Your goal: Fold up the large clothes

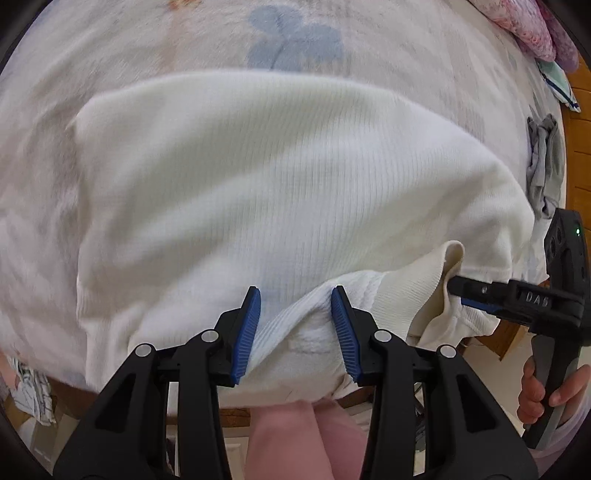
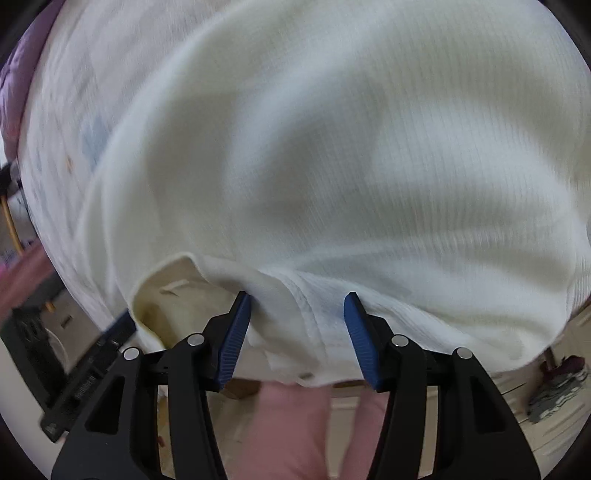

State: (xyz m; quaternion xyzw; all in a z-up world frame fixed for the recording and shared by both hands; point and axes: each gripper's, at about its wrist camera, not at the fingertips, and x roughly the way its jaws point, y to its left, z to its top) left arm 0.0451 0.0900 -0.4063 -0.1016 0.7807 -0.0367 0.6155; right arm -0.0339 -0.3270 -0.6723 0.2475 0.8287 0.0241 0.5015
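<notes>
Both hand-held grippers clamp the near edge of a white sweater spread on the bed. The left hand-held gripper pinches bunched fabric; the right hand-held gripper likewise, by the bed's near edge.

The far half of the cream ribbed knit garment smears into streaks in the right wrist view, its ribs lost to blur. Down at the left there, a black boxy object carries pale lettering too smudged to read. The pale printed bedsheet runs off the top, its blue motif soft and unclear. Far right in the left wrist view, a pink patterned bundle is cut by the rim; a crumpled grey cloth sits near it, what it is I can't tell. The hand is half out of frame. The garment's near edge hides the bed edge beneath.
</notes>
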